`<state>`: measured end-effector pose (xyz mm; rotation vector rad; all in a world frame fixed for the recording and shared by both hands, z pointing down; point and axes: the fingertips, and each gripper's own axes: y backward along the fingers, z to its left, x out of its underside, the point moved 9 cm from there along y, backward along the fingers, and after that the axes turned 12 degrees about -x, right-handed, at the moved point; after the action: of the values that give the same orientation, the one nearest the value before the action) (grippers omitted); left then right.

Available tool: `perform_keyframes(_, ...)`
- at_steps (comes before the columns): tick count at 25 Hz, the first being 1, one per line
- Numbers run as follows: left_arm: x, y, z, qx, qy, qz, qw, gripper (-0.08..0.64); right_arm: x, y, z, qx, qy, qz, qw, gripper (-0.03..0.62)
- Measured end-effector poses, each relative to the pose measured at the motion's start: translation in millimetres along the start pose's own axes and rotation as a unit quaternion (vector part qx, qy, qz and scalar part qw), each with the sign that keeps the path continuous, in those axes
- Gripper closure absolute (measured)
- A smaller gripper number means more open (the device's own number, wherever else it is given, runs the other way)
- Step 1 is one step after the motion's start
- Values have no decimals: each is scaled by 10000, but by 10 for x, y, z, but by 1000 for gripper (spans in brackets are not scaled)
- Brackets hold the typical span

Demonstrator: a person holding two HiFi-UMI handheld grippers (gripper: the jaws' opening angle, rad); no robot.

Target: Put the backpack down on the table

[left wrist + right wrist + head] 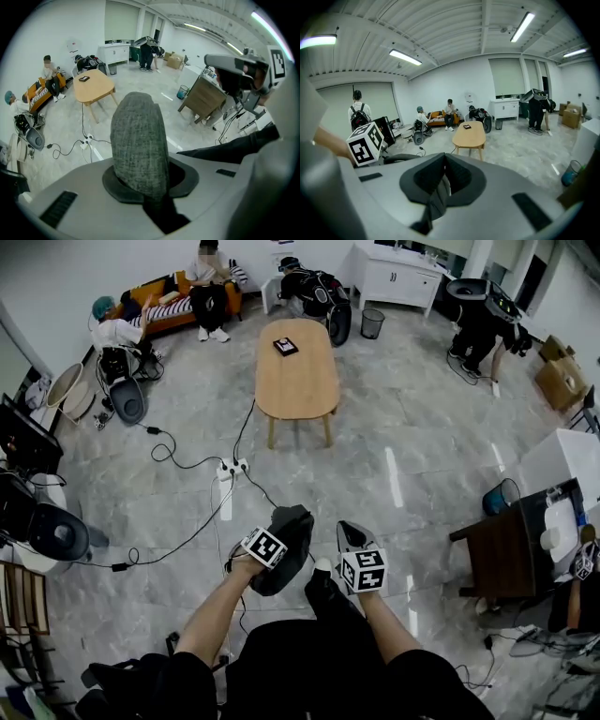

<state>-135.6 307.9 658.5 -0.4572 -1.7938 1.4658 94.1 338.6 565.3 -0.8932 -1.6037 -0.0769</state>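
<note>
The oval wooden table [298, 381] stands across the floor ahead of me, also seen as the table [93, 86] and the table [469, 133] in both gripper views. My left gripper [292, 531] points steeply down and is shut on a grey woven backpack strap [138, 140], which rises in a loop out of its jaws. The backpack's body cannot be told apart from the person's dark clothing below. My right gripper [345, 526] is close beside the left and shut, with nothing seen between its pads [440, 183].
A small dark object [285, 346] lies on the table's far end. A power strip with cables [230, 468] crosses the floor between me and the table. A dark side table [502, 554] stands at right. People sit on an orange sofa [187, 296] at the back.
</note>
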Motion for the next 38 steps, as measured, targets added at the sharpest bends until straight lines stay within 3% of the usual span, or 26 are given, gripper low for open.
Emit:
perform_keyframes(8,-617,-186,415,-28,27,109,9999,476,-476,-565,-559,-252,-16,-16,9997,581)
perform_keyframes(17,-1264,-340,714,-354,-114,-13,9993,476,-814,-866,-1203,-338,-39,-98,9994,581)
perform_keyframes(29,-1710,-157,1073,-769,251,-427,9958,476,-1040,-1113,-1471,-510,-103,-122,9986,581)
perform_keyframes(38,-1765,-249,1202,-718,467,-494,9951,476,-1014,-1200,-1628,-350,-307,-112,9989,581)
